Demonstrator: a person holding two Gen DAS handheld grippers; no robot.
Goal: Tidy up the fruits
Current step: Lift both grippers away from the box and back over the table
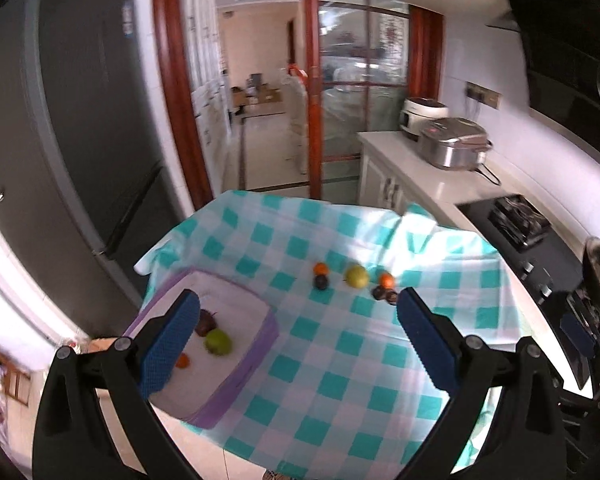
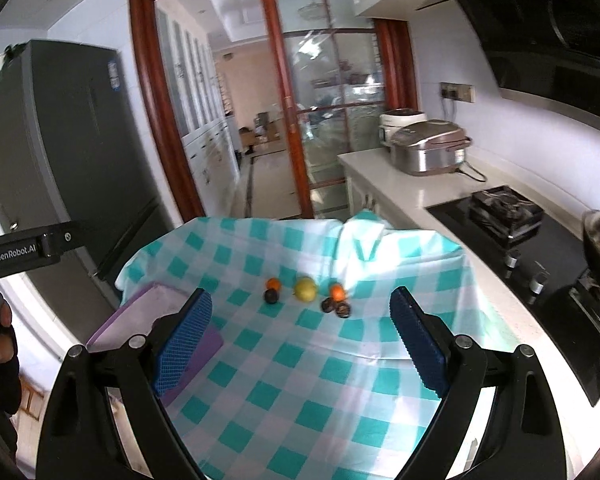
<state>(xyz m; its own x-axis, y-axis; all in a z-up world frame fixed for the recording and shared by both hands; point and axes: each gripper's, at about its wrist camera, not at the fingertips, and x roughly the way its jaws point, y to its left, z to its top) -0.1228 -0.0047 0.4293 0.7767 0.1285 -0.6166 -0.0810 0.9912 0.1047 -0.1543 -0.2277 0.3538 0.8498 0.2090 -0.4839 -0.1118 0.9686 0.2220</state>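
A dark refrigerator (image 1: pixel 80 132) stands at the left, a white counter (image 2: pixel 412 188) with 2 cookers (image 2: pixel 428 152) and a black stove (image 2: pixel 512 248) at the right. Between them lies the teal checkered cloth (image 1: pixel 332 360). On its near-left corner sits 1 purple-rimmed white tray (image 1: pixel 244 376), its long axis running away from the cameras. The tray holds 3 fruits: 1 green fruit (image 1: pixel 218 341), 1 dark red fruit (image 1: pixel 205 322) and 1 small orange fruit (image 1: pixel 182 361), partly hidden by the left gripper's blue pad. Further back, 6 fruits lie loosely in a row across the cloth: 1 yellow-green fruit (image 2: pixel 305 289), 2 oranges (image 2: pixel 273 283), 3 dark fruits (image 2: pixel 271 296). The left gripper (image 1: pixel 296 344) and right gripper (image 2: pixel 300 344) both gape wide, holding nothing, nothing blocking either from the row.
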